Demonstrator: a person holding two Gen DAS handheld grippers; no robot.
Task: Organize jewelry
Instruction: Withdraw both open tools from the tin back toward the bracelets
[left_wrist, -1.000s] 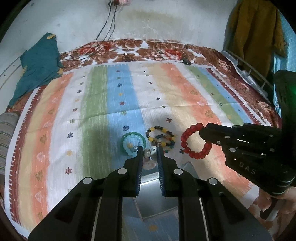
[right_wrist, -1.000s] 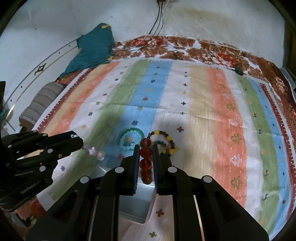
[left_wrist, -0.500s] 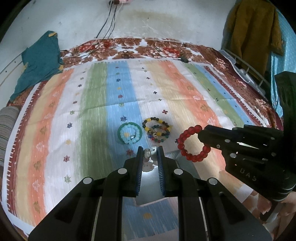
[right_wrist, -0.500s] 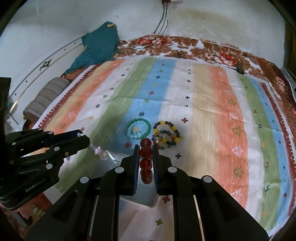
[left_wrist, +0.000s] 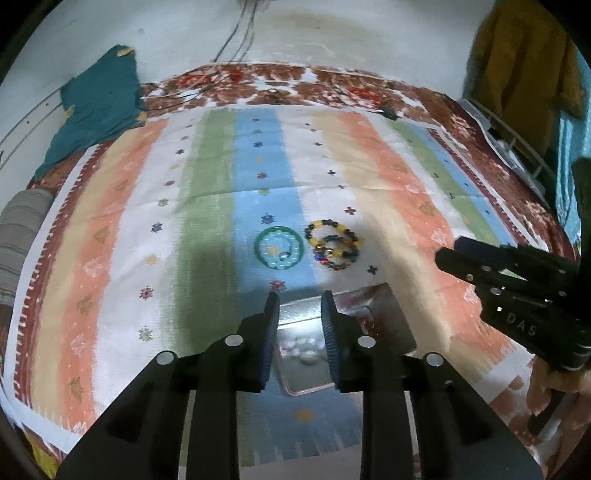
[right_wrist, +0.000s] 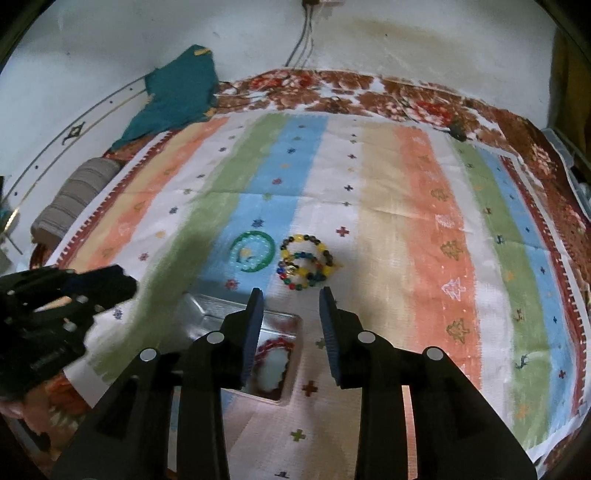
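A striped cloth (left_wrist: 207, 236) covered the bed. Both grippers, left (left_wrist: 297, 306) and right (right_wrist: 290, 301), had just spread their jaws and gripped nothing; the red bracelet (right_wrist: 275, 345) lay in the tin (left_wrist: 306, 347) near them. 2 bracelets (left_wrist: 306, 245) waited farther off, so lifting straight clear seemed wisest.

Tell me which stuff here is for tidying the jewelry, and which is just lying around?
For the job:
- metal tin
- red bracelet in the tin
- green bracelet
- colourful bead bracelets

Just lying about:
- teal cloth
- cables
- striped cushion
- yellow garment
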